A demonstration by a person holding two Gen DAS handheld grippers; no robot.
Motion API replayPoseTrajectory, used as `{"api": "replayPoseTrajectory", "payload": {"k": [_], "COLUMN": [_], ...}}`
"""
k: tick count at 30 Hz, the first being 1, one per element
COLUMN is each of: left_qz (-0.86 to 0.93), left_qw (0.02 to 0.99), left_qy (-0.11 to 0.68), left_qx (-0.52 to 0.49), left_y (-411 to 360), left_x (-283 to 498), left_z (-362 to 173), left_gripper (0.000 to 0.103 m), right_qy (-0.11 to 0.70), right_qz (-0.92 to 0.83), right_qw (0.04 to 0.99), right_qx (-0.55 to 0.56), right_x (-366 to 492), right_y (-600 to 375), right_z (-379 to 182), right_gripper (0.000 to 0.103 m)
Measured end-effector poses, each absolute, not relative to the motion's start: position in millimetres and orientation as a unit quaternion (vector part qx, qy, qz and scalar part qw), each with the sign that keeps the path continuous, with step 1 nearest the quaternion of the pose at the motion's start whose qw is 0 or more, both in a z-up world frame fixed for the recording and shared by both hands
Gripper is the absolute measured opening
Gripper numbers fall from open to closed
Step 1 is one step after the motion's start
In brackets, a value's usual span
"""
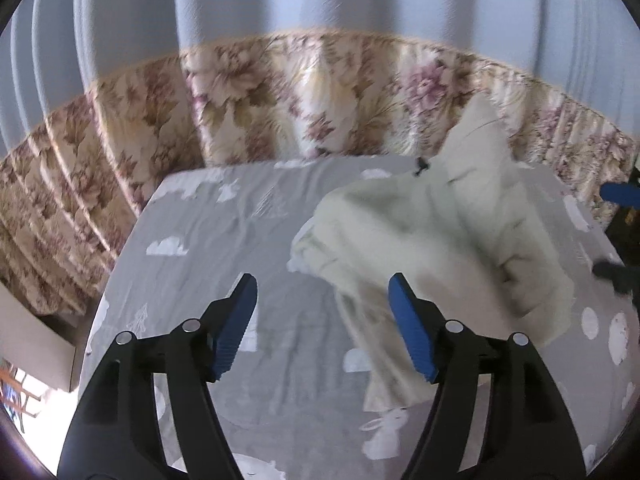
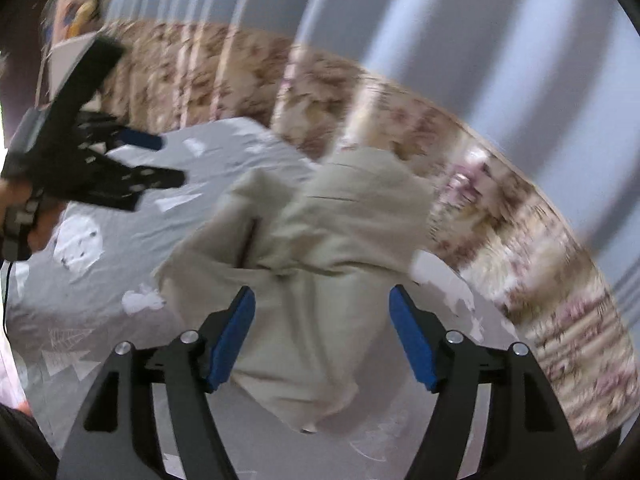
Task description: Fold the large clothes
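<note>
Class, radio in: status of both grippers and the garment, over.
Left gripper open, empty. Right gripper open, empty. Cream garment crumpled on the grey sheet, unfolded. Nothing in the way.

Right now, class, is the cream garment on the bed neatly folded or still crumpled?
Crumpled. The cream garment lies bunched in uneven ridges on the grey bedsheet, with no flat layers.

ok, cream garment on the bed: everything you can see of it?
The cream, soft-looking fabric garment lies crumpled in a loose heap on the grey sheet printed with white rabbits and clouds, toward the floral-curtain side. It is unfolded, with bunched folds, a dark seam or slit line and one part peaked upward. Neither open tool grips it.
</note>
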State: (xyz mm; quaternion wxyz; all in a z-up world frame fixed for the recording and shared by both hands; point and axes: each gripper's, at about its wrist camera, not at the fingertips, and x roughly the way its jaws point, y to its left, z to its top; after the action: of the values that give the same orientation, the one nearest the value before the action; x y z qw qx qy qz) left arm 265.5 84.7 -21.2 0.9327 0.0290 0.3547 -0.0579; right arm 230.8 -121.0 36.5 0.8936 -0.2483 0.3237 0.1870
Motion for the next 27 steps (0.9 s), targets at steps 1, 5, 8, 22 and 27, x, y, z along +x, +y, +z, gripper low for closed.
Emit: {"api": "replayPoseTrajectory", "payload": {"k": [1, 5, 8, 22, 27], "left_qz": [-0.063, -0.092, -0.128, -0.128, -0.134], "left_qw": [0.934, 0.932, 0.922, 0.881, 0.881], "left_qy": [0.352, 0.351, 0.364, 0.451, 0.451], "left_qx": [0.031, 0.030, 0.022, 0.062, 0.049], "left_y": [80.7, 60.6, 42.4, 30.2, 42.4], "left_x": [264.4, 264.7, 267.9, 292.7, 294.0], "left_z": [-18.7, -14.5, -20.2, -97.6, -109.3], "left_gripper": [0.072, 0.075, 0.075, 0.058, 0.021], "right_qy": [0.326, 0.363, 0.401, 0.450, 0.435], "right_qz": [0.172, 0.155, 0.156, 0.267, 0.267], "right_qw": [0.899, 0.895, 0.883, 0.841, 0.841], "right_qx": [-0.238, -0.210, -0.188, -0.136, -0.177], "right_x": [234.6, 273.2, 298.9, 315.5, 311.5], "right_y": [-132.3, -154.9, -163.3, -106.5, -87.3], "right_z": [36.5, 9.3, -24.4, -67.4, -63.1], "right_gripper": [0.070, 0.070, 0.065, 0.025, 0.026]}}
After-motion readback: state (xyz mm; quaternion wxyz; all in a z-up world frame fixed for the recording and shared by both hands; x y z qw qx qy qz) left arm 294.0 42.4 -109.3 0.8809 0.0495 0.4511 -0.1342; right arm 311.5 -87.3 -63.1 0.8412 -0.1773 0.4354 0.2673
